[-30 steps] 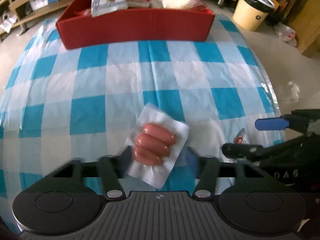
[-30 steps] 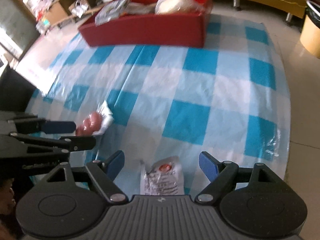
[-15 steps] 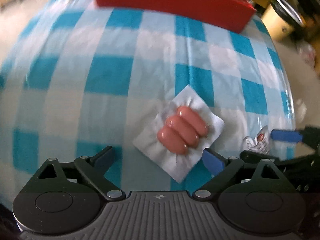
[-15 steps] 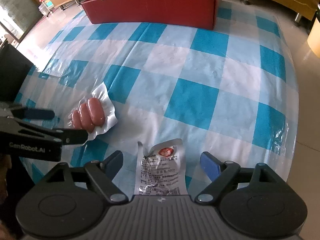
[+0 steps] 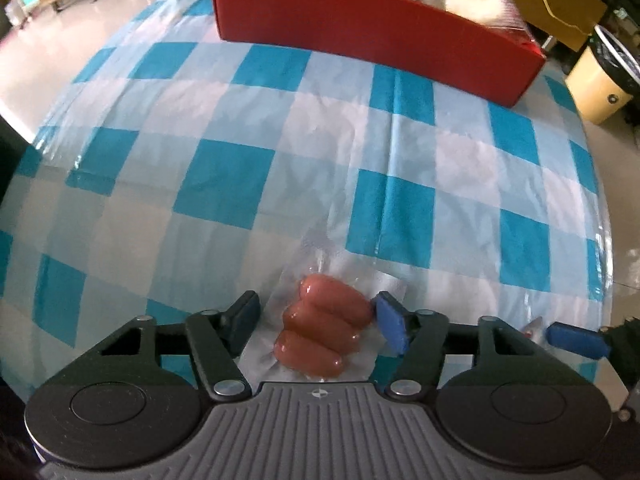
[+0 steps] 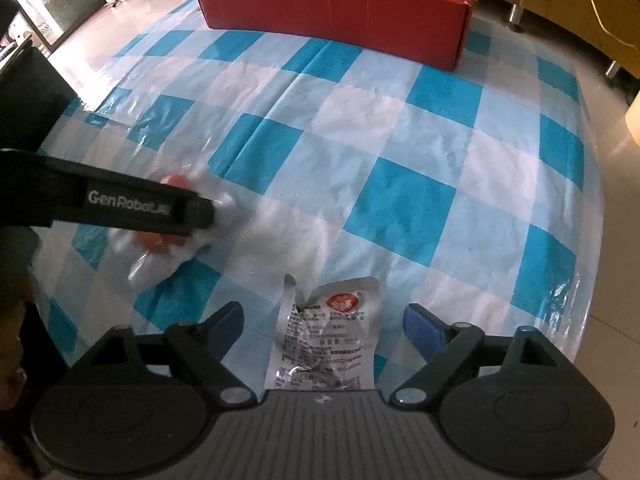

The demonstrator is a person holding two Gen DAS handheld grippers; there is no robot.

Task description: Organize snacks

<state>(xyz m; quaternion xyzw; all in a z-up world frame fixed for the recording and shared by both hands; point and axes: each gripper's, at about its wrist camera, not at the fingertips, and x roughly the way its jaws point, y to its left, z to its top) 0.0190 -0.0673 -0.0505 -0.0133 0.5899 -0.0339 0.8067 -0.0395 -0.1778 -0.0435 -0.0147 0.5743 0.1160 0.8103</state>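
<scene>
A clear pack of three pink sausages (image 5: pixel 324 330) lies on the blue-and-white checked tablecloth (image 5: pixel 224 184). My left gripper (image 5: pixel 316 316) straddles it, fingers open, the right blue pad (image 5: pixel 390 326) touching the pack's edge. The pack also shows in the right wrist view (image 6: pixel 160 240), partly hidden behind the left gripper's finger (image 6: pixel 120 204). A silver snack pouch (image 6: pixel 326 344) with a red logo lies between the open fingers of my right gripper (image 6: pixel 324 320). A red box (image 5: pixel 360 24) holding several snacks stands at the table's far side.
The red box also shows in the right wrist view (image 6: pixel 332 12). A yellow bin (image 5: pixel 600 80) stands on the floor to the far right. Wooden shelves line the back of the room. The table edge drops off close on the right.
My left gripper has moved forward over the sausage pack, which now sits between its fingers. The right gripper has moved slightly closer to the silver pouch.
</scene>
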